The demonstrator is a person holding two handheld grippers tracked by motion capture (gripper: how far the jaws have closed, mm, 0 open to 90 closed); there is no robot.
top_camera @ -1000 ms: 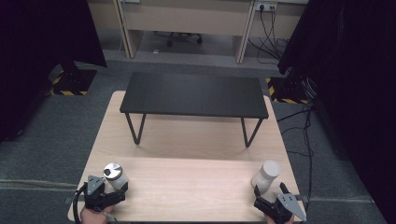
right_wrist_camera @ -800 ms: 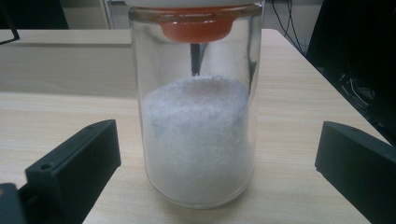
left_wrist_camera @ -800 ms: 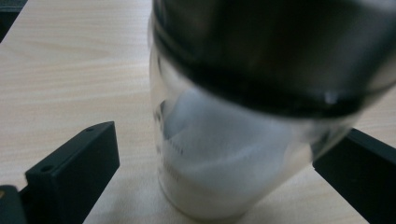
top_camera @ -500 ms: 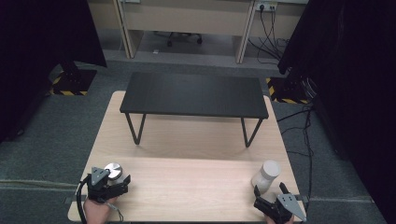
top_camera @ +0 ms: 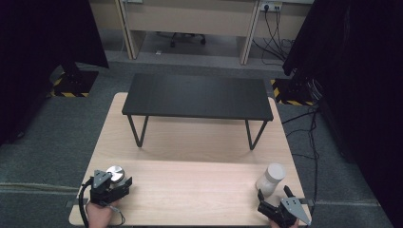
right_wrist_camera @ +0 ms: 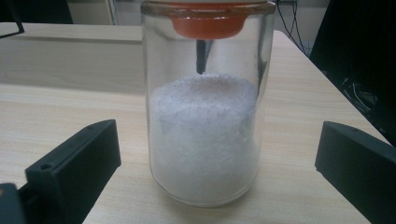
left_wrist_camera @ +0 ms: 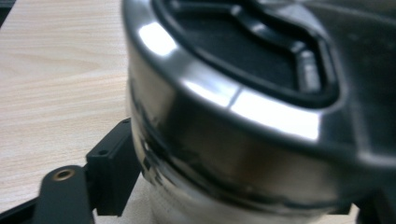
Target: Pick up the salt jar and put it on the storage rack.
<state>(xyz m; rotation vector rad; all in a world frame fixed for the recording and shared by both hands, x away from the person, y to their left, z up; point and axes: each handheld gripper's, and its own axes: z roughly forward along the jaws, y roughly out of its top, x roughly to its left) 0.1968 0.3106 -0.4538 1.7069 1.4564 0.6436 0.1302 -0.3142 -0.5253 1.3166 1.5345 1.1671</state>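
Observation:
A steel container [top_camera: 115, 172] with a black lid stands near the wooden table's [top_camera: 190, 190] front left corner. My left gripper [top_camera: 114, 180] reaches around it from the near side. In the left gripper view the container [left_wrist_camera: 224, 140] looms very close, and one black jaw sits right at its left wall. A glass jar [top_camera: 272, 178] with a white lid stands at the front right. My right gripper [top_camera: 273, 195] is just behind it. In the right gripper view the jar [right_wrist_camera: 205, 140], half full of white grains, stands between the wide-open jaws of the right gripper [right_wrist_camera: 217, 140] with gaps on both sides.
A low black bench [top_camera: 197, 96] on thin metal legs stands across the far half of the table. Bare wood lies between the two grippers. Cables [top_camera: 311, 128] trail on the carpet to the right, and dark curtains hang at both sides.
My left gripper has slid forward and a little right, bringing its jaws up around the steel container. The container, the jar and the right gripper have stayed where they were.

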